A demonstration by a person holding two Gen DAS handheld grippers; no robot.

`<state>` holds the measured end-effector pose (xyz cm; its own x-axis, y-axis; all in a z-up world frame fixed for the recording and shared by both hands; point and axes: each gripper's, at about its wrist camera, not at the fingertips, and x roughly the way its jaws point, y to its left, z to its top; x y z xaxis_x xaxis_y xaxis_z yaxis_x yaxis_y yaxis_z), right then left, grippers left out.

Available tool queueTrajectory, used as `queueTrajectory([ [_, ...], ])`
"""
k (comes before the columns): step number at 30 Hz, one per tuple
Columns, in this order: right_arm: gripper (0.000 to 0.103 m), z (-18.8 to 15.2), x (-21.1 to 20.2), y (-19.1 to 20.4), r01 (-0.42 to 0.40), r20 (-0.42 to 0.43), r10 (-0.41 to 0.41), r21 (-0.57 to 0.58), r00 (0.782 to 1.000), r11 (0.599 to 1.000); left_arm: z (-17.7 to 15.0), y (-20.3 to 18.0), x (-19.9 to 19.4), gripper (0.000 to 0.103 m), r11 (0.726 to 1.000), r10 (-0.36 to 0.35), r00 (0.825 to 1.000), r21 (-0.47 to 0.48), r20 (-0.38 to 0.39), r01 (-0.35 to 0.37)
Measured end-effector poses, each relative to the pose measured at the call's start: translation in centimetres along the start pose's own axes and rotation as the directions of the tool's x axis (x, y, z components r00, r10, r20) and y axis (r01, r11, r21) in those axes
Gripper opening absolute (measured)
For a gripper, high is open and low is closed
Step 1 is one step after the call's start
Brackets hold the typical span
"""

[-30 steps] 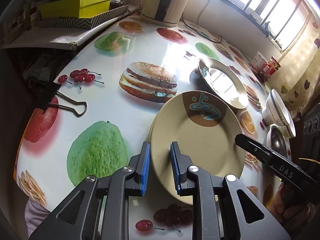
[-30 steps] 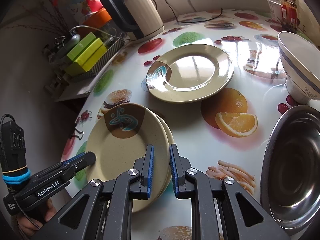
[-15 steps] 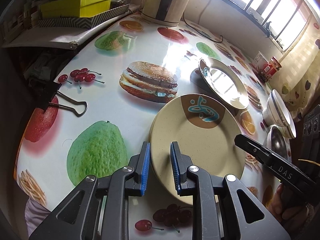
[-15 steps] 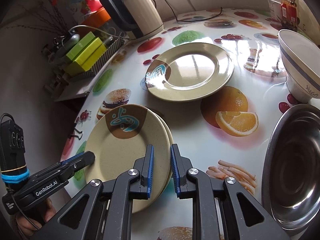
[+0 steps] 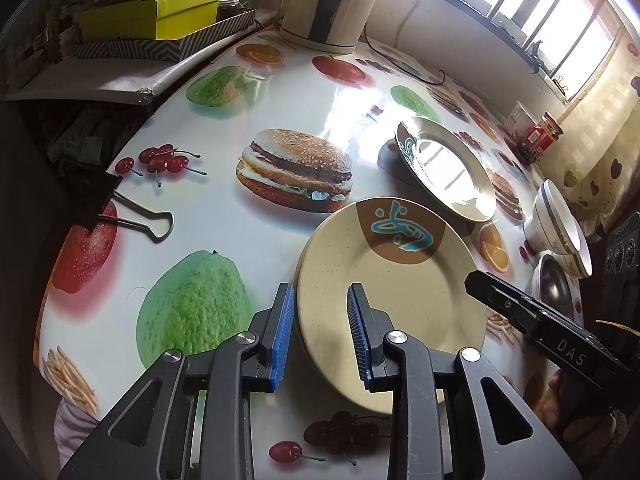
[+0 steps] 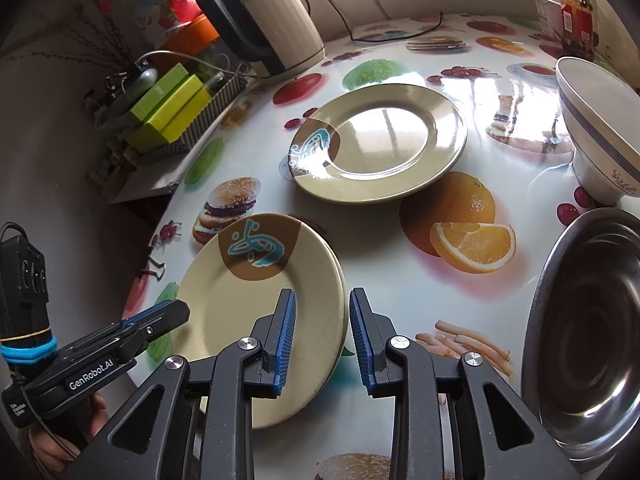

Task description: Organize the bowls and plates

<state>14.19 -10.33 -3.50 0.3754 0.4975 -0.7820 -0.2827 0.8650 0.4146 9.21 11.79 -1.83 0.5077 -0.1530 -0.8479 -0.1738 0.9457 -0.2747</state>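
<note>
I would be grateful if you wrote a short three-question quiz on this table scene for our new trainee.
1. True or false: the beige plate with the brown patch lies on top of another plate.
2. Which dish stands nearest the white bowl with the blue band: A the shiny steel bowl, B the glossy beige plate, C the cream electric kettle?
3. Fill in: the black binder clip lies beside printed ____.

Key
1. True; a second rim shows under its right edge.
2. A.
3. Cherries.
</note>
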Motion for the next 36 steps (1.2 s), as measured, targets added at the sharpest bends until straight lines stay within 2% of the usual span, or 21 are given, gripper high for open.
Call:
queueTrajectory([
  [6,0.033,0.2,-0.4,0.2,0.013,0.015,-0.013,-0.008,1.000,1.000,0.5,-0.6,-0.5,0.037,1.000,0.002,1.000,0.018,0.017,-0.002],
  [10,0.035,0.5,-0.9,0.2,0.015,0.030,-0.015,-0.006,0.999,1.000,1.0,-1.2,-0.7,0.037,0.999,0.009,0.999,0.042,0.031,-0.011],
  [22,0.040,3.1,-3.1,-1.1,0.080,0.122,-0.082,0.024,0.989,0.997,5.3,-3.8,0.0,0.037,0.993,-0.055,0.997,0.104,0.062,0.048],
  [36,0.041,6.9,-1.2,-4.1,0.134,0.133,-0.154,0.148,0.979,0.980,11.0,-6.5,4.4,0.037,0.982,-0.086,0.996,0.168,0.009,0.083],
])
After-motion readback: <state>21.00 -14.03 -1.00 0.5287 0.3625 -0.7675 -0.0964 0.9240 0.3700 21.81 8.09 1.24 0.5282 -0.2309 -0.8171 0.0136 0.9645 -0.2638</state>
